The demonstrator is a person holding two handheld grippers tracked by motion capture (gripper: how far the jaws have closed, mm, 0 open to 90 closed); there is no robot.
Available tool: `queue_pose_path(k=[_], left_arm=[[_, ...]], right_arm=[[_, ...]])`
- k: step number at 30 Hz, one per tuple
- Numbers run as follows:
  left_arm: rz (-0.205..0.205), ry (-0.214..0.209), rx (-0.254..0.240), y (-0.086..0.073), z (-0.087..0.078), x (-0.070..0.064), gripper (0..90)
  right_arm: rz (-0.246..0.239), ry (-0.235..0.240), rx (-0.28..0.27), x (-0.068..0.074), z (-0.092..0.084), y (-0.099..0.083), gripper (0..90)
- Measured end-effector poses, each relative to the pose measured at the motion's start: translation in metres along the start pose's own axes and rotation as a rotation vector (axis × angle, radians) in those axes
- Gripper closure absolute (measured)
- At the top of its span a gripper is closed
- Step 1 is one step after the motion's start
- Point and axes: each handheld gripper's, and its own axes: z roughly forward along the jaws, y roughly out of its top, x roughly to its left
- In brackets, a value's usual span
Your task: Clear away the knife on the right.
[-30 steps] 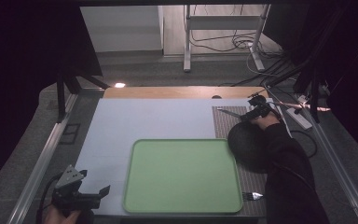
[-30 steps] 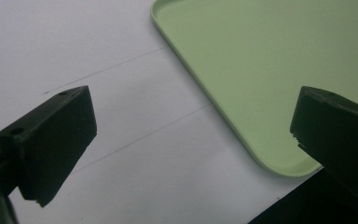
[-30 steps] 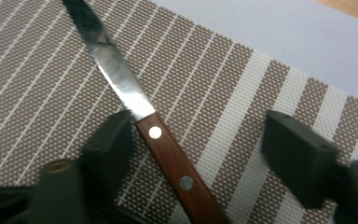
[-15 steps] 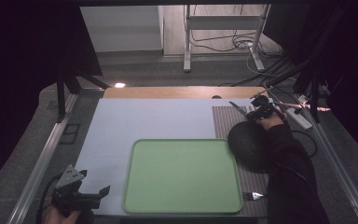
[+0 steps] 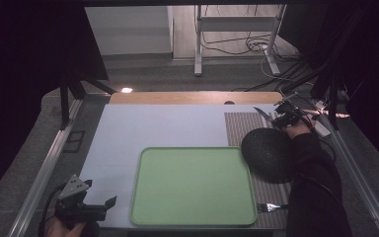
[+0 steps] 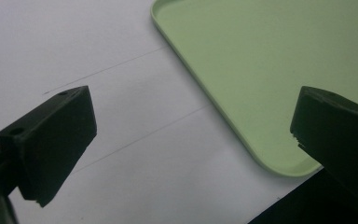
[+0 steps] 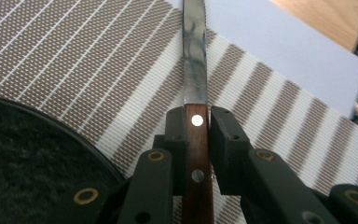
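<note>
- The knife (image 7: 196, 116) has a smooth, narrow steel blade and a reddish wooden handle set with pale rivets; the right gripper (image 7: 196, 122) has just been closing and now clamps that handle between its black fingers (image 7: 226, 140), blade pointing ahead.
- In the high view the knife (image 5: 262, 114) is held over the far end of the woven, brown-and-white striped placemat (image 5: 237, 127), at the bench's right side.
- Just beside it lies a round, dark, rough-textured plate (image 5: 267, 154) on the same mat; a metal fork (image 5: 271, 207) lies at the mat's near end.
- A flat, pale green tray (image 5: 193, 185) with rounded corners and a low rim sits mid-bench on a smooth white sheet (image 5: 143, 128).
- The left gripper (image 6: 193, 135) hovers at the near left corner, fingers wide apart with nothing between them.
- Bare white sheet lies open left of the tray; a wooden strip (image 5: 192, 97) edges the far side.
</note>
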Motion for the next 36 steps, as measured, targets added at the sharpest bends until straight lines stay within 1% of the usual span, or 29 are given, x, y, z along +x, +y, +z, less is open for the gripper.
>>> queue_pose_path(k=[1, 2, 4, 6, 11, 14, 15, 17, 19, 20, 21, 24, 25, 27, 28, 29, 30, 31, 32, 34, 35, 36], left_arm=[[0.000, 0.000, 0.000, 0.000, 0.000, 0.000, 0.3], [-0.001, 0.000, 0.000, 0.000, 0.000, 0.000, 0.3], [-0.001, 0.000, 0.000, 0.000, 0.000, 0.000, 0.3], [-0.001, 0.000, 0.000, 0.000, 0.000, 0.000, 0.3], [-0.004, 0.001, -0.001, 0.000, 0.000, 0.000, 0.3], [-0.005, 0.002, 0.000, 0.000, 0.000, 0.000, 0.3], [-0.004, 0.001, 0.000, 0.000, 0.000, 0.000, 0.3], [-0.004, 0.001, -0.001, 0.000, 0.000, 0.000, 0.3], [-0.005, 0.001, -0.001, 0.000, 0.000, 0.000, 0.3], [-0.004, 0.001, -0.001, 0.000, 0.000, 0.000, 0.3], [-0.005, 0.001, -0.001, 0.000, 0.000, 0.000, 0.3], [-0.001, 0.001, -0.001, 0.000, 0.000, 0.000, 0.2], [-0.001, 0.001, -0.001, 0.000, 0.000, 0.000, 0.2], [0.000, 0.001, -0.002, 0.000, 0.000, 0.000, 0.2], [0.000, 0.001, -0.001, 0.000, 0.000, 0.000, 0.2], [0.000, 0.001, -0.002, 0.000, 0.000, 0.000, 0.2], [0.000, 0.001, -0.003, 0.000, 0.000, 0.000, 0.2], [0.000, 0.001, -0.003, 0.000, 0.000, 0.000, 0.2], [-0.001, 0.001, -0.004, 0.000, 0.000, 0.000, 0.2], [-0.001, 0.001, -0.004, 0.000, 0.000, 0.000, 0.2], [-0.001, 0.000, -0.005, 0.000, -0.001, 0.000, 0.2], [-0.001, 0.000, -0.005, 0.000, -0.001, 0.000, 0.2]], right_arm=[[0.008, -0.007, -0.007, -0.003, -0.005, -0.002, 77.7], [0.008, -0.007, -0.007, -0.003, -0.005, -0.002, 77.7], [0.028, -0.003, -0.019, -0.005, -0.011, -0.003, 77.7], [0.029, -0.002, -0.021, -0.004, -0.012, -0.004, 77.7], [0.069, 0.035, -0.068, 0.001, -0.027, -0.004, 77.6], [0.090, 0.054, -0.092, 0.007, -0.033, -0.005, 77.6], [0.090, 0.054, -0.092, 0.007, -0.033, -0.005, 77.6], [0.112, 0.079, -0.107, 0.013, -0.037, -0.007, 77.6], [0.116, 0.086, -0.110, 0.015, -0.038, -0.008, 77.6], [0.122, 0.102, -0.118, 0.021, -0.041, -0.009, 77.6], [0.122, 0.102, -0.118, 0.021, -0.041, -0.009, 77.6], [0.122, 0.132, -0.122, 0.034, -0.045, -0.010, 77.6], [0.122, 0.132, -0.122, 0.034, -0.045, -0.010, 77.6], [0.120, 0.148, -0.124, 0.041, -0.048, -0.009, 77.6], [0.122, 0.156, -0.129, 0.045, -0.050, -0.009, 77.6], [0.122, 0.177, -0.140, 0.052, -0.053, -0.010, 77.6], [0.122, 0.177, -0.140, 0.052, -0.053, -0.010, 77.6], [0.116, 0.182, -0.141, 0.056, -0.055, -0.010, 77.6], [0.111, 0.192, -0.142, 0.064, -0.058, -0.010, 77.5], [0.115, 0.205, -0.146, 0.071, -0.060, -0.011, 77.6], [0.115, 0.205, -0.146, 0.071, -0.060, -0.011, 77.6], [0.120, 0.208, -0.146, 0.074, -0.061, -0.011, 77.5]])
